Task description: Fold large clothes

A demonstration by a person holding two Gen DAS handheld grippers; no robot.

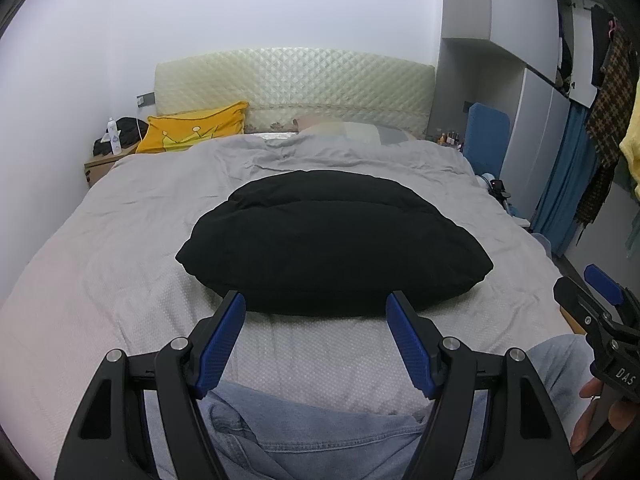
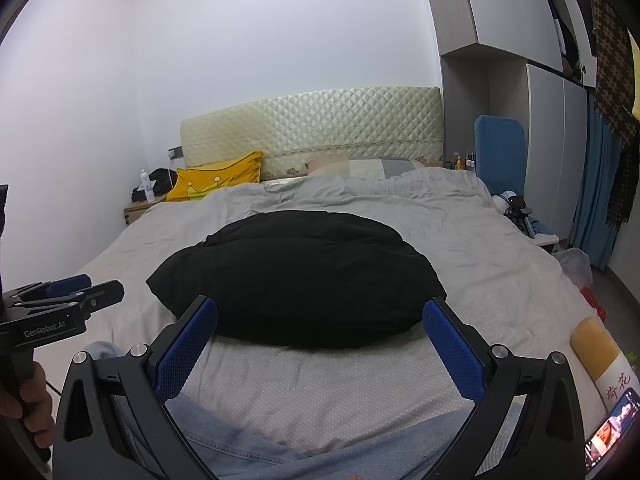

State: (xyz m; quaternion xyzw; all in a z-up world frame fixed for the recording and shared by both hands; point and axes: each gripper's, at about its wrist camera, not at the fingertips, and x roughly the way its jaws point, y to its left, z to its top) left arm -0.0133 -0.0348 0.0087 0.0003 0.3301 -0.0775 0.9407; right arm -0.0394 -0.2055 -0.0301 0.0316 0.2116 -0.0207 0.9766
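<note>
At the far left, beside the bed, a small wooden nightstand (image 1: 98, 166) carries a white plastic bottle (image 1: 114, 137) and a heap of black things; just right of it a yellow pillow with a crown drawing (image 1: 196, 130) leans against the cream quilted headboard (image 1: 294, 88). The left claw (image 1: 316, 308), black with blue ribbed pads, is wide open and holds nothing; it hovers over the near edge of the bed, above the pale blue denim (image 1: 320, 440) at the bottom of the view. The folded black garment (image 1: 332, 246), thick and rounded, lies in the middle of the bed on the grey wrinkled bedsheet (image 1: 120, 248); its near edge is just beyond the tips of both claws, and whether the tips touch it I cannot tell. The right claw (image 2: 320, 310), of the same black and blue build, is also spread apart and empty; it points at the same garment from a place a little more to the right. Further right a blue padded chair back (image 2: 500, 152) stands near the grey wardrobe (image 2: 556, 132); a checked brown cloth (image 2: 616, 76) hangs at the far right edge; a lit phone screen (image 2: 612, 436) shows in the lower right corner.
</note>
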